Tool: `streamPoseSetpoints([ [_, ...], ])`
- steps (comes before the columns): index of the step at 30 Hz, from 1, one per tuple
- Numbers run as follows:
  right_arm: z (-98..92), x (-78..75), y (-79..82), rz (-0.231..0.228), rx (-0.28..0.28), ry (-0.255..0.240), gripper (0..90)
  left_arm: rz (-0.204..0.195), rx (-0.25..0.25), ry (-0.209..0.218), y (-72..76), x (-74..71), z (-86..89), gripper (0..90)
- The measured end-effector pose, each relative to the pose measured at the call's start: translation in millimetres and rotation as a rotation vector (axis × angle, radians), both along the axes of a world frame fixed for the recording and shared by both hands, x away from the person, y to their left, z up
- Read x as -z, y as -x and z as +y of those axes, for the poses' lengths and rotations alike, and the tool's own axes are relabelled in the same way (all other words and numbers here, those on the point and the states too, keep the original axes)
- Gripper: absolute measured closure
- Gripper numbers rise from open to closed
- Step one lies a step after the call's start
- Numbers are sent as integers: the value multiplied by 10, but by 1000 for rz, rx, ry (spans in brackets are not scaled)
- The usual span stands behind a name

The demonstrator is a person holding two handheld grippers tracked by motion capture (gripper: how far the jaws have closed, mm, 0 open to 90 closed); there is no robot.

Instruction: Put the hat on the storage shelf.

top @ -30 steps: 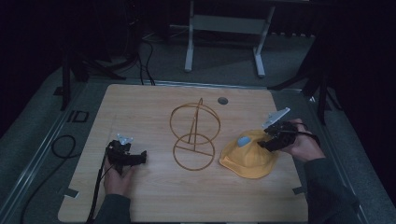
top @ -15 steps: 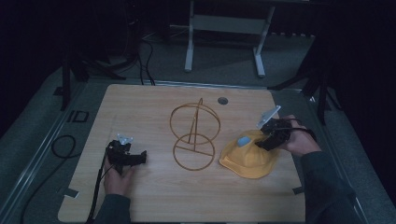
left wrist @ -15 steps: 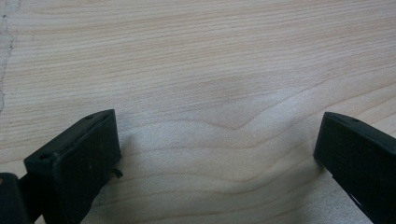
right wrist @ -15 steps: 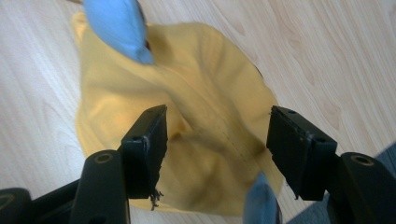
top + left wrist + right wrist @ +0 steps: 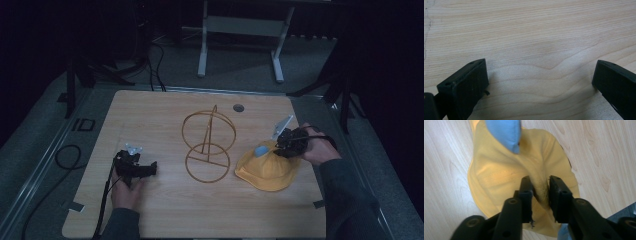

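A yellow hat [image 5: 267, 169] with a blue patch [image 5: 261, 150] lies on the right of the wooden table [image 5: 160, 115]. My right gripper [image 5: 281, 145] has just been closing, and its jaws now pinch a fold of the yellow hat [image 5: 499, 177] between them; the right gripper [image 5: 540, 187] is shut on that fold. A gold wire stand [image 5: 209, 145] of two rings on a post sits at the table's middle. My left gripper [image 5: 145, 170] rests low at the front left, and in the left gripper view the left gripper [image 5: 540, 75] stands open over bare wood.
A small dark round hole [image 5: 238, 107] is set in the table near its back edge. Black cables [image 5: 67, 155] lie on the grey floor to the left. A white metal frame [image 5: 240, 30] stands behind the table.
My right gripper has come down a little onto the hat and closed on a fold of its cloth. The left hand has stayed where it was.
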State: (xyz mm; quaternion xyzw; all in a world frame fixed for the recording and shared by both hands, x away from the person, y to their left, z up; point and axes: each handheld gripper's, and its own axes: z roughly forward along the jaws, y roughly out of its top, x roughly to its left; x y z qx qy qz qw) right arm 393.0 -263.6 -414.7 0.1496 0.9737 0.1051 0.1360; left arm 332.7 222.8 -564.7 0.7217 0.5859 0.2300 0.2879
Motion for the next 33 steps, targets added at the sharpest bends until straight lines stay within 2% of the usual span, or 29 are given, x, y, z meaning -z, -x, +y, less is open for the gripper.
streamPoseSetpoints([
  [1, 7, -11, 10, -9, -12, 16, 774, 0, 0, 1, 0, 1, -1, 4],
  [6, 12, -39, 38, -5, -36, 43, 811, 0, -2, 2, 0, 0, -1, 4],
  [14, 24, -125, 91, -11, -57, 44, 824, 0, -2, 2, 0, 1, -2, 4],
  [23, 8, -249, 102, -29, -48, 39, 829, 2, -1, 2, 0, -1, -1, 4],
  [33, -36, -461, 106, -61, -25, 22, 835, 2, 0, 1, 0, -1, 0, 4],
])
